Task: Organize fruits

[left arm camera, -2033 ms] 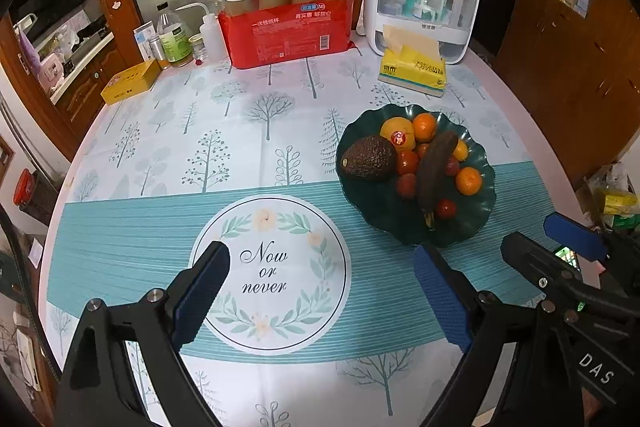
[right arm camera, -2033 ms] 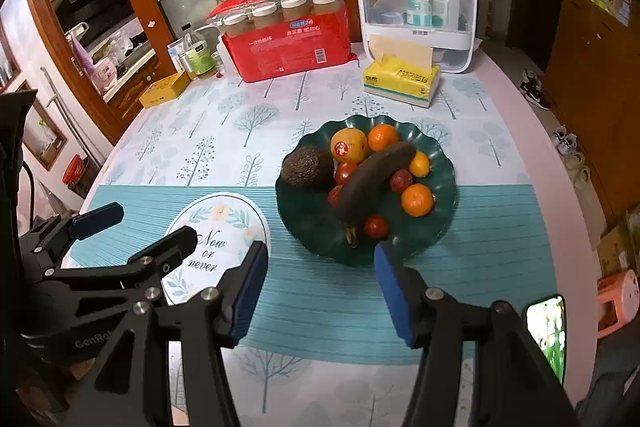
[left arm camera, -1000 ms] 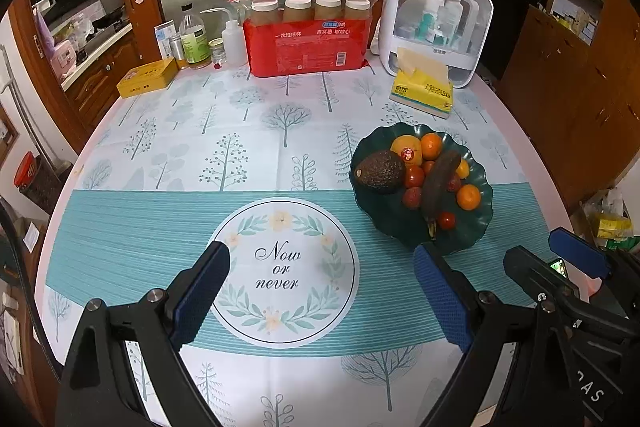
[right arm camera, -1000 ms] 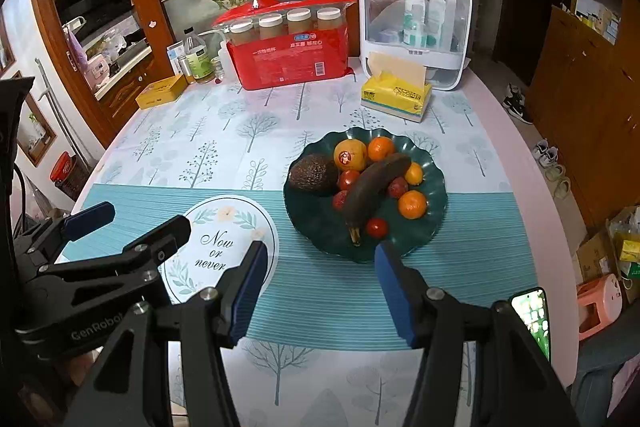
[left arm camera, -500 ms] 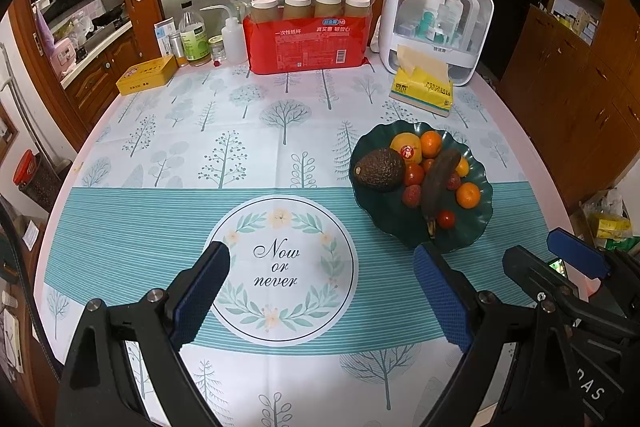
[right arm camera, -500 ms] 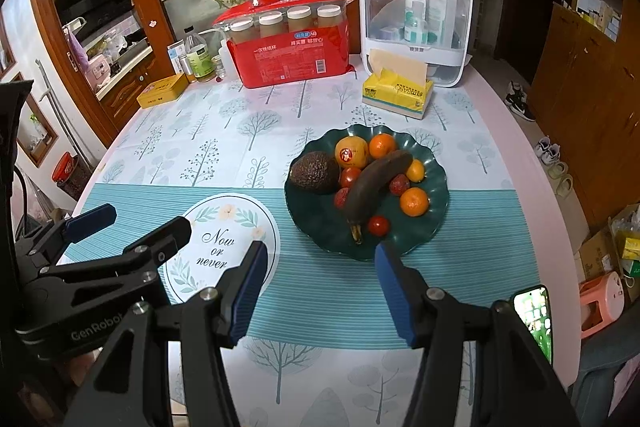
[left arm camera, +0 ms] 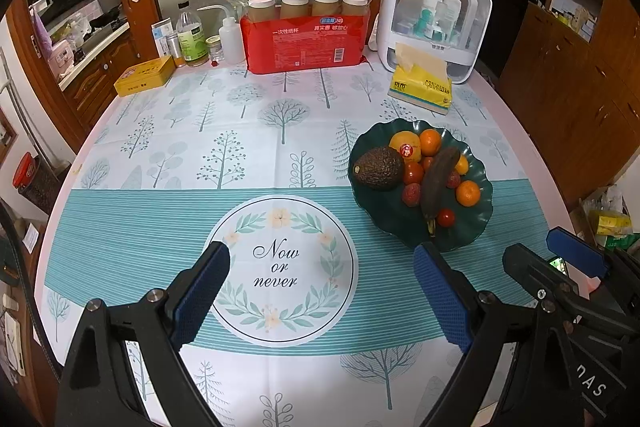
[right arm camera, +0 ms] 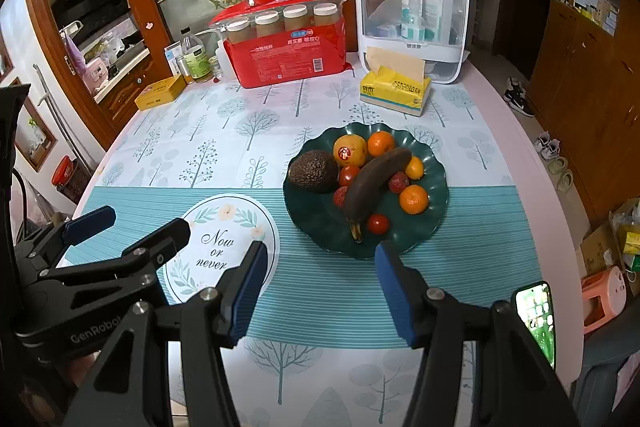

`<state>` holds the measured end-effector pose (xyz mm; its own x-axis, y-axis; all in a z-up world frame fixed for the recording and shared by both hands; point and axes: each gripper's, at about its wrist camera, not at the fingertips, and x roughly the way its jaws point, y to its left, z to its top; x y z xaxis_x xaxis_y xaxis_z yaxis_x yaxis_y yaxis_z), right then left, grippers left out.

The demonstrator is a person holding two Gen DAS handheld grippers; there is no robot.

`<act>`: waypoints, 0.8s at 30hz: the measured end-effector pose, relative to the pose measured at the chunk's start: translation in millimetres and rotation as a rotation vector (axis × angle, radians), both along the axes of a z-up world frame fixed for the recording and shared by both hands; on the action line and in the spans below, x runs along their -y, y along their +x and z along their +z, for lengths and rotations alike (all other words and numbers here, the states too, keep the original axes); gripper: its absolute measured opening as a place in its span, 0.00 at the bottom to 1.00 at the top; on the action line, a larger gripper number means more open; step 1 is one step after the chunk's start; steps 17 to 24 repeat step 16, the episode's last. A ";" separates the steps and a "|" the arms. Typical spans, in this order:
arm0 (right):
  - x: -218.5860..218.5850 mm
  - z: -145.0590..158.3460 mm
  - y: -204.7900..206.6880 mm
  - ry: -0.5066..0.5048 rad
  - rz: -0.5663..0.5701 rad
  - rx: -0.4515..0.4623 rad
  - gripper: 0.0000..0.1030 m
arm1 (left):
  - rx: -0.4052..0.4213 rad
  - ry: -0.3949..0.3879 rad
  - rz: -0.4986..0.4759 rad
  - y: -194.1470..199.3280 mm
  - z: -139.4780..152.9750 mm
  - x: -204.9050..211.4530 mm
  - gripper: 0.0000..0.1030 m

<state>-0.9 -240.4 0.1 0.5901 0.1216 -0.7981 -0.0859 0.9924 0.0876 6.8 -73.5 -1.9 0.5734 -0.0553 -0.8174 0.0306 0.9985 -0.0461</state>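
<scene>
Left wrist view: The left tool (left arm camera: 320, 291) is held above the desk (left arm camera: 160, 227) with its two blue pads spread wide; nothing is gripped between them. Below the gap, a round "Now or never" emblem (left arm camera: 280, 267) is printed on the tablecloth. One dark green scalloped plate (left arm camera: 478, 223) is located to the right of the emblem, just beyond the right pad. On the plate are counted: one avocado (left arm camera: 378, 167), one blackened banana (left arm camera: 438, 179), one large yellow-orange fruit with a red sticker (left arm camera: 404, 146), three small oranges, of which the nearest (left arm camera: 467, 193) is marked, and several small red fruits, of which the frontmost (left arm camera: 445, 217) is marked. Their exact number cannot be determined, since some are partly covered by the banana. At the far edge of the desk are seen one red package (left arm camera: 304, 39) with four capped jars visible behind its clear top, one white storage case (left arm camera: 436, 23), one yellow tissue pack (left arm camera: 420, 89) and one yellow tin (left arm camera: 145, 75). The right tool (left arm camera: 576, 259) is visible at the lower right edge.

Right wrist view: The right tool (right arm camera: 318, 285) is held above the teal striped band of the cloth, with its pads parted moderately and nothing pinched. The plate (right arm camera: 434, 223) lies directly ahead of the pads, clear of them, with the banana (right arm camera: 374, 183) laid diagonally across the fruit and the avocado (right arm camera: 314, 171) at the left side. The left tool (right arm camera: 132, 227) is seen at the lower left, over the emblem's left side. One phone (right arm camera: 536, 319) with a lit screen is seen at the lower right.
</scene>
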 end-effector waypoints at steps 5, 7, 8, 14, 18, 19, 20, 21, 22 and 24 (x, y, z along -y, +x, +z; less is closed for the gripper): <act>0.5 0.0 0.4 0.001 0.001 0.000 0.55 | -0.001 0.001 0.001 0.2 0.1 0.5 0.90; 0.9 0.0 0.6 0.002 0.000 -0.001 0.55 | 0.000 0.001 0.001 0.1 0.2 1.0 0.90; 1.0 0.2 0.8 0.002 0.000 0.000 0.55 | 0.001 0.002 0.002 0.1 0.3 1.4 0.90; -0.6 -2.8 -0.5 0.008 -0.010 0.000 0.55 | 0.002 0.008 -0.003 -2.1 -1.1 2.9 0.90; -0.1 -2.8 -0.2 0.008 -0.009 -0.001 0.55 | 0.001 0.010 -0.002 -2.2 -1.0 3.5 0.90; -0.1 -2.8 -0.2 0.008 -0.009 -0.001 0.55 | 0.001 0.010 -0.002 -2.2 -1.0 3.5 0.90; -0.1 -2.8 -0.2 0.008 -0.009 -0.001 0.55 | 0.001 0.010 -0.002 -2.2 -1.0 3.5 0.90; -0.1 -2.8 -0.2 0.008 -0.009 -0.001 0.55 | 0.001 0.010 -0.002 -2.2 -1.0 3.5 0.90; -0.1 -2.8 -0.2 0.008 -0.009 -0.001 0.55 | 0.001 0.010 -0.002 -2.2 -1.0 3.5 0.90; -0.1 -2.8 -0.2 0.008 -0.009 -0.001 0.55 | 0.001 0.010 -0.002 -2.2 -1.0 3.5 0.90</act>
